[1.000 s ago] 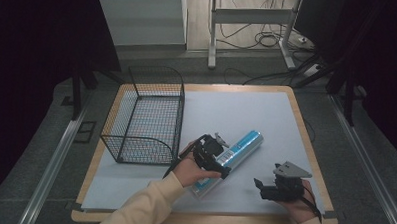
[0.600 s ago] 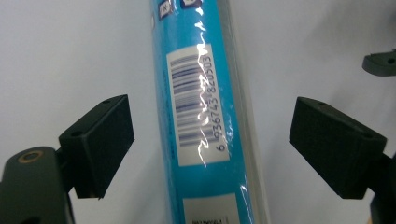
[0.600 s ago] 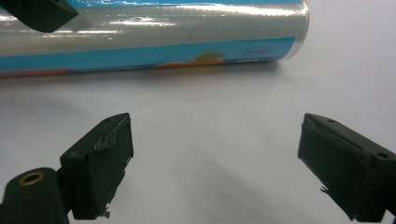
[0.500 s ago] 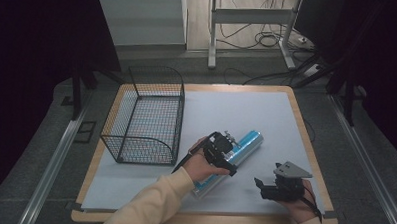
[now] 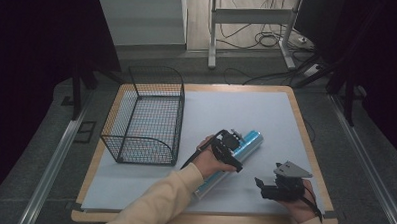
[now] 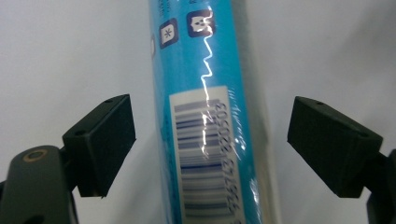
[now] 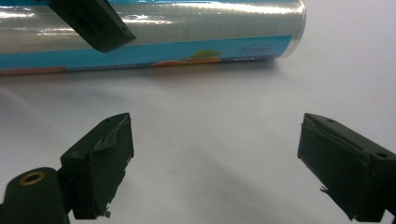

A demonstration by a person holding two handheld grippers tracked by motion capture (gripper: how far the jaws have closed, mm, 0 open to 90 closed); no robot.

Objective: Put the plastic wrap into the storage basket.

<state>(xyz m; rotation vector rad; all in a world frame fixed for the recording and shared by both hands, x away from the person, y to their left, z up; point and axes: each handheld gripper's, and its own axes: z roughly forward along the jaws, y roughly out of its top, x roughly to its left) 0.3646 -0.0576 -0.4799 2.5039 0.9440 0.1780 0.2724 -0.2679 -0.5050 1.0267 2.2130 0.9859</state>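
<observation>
My left arm reaches forward across the table, my left gripper straddling the roll, jaws just closing but wide, touching nothing. The blue, foil-wrapped roll lies on the white mat, barcode up. My right gripper rests open nearby.
</observation>
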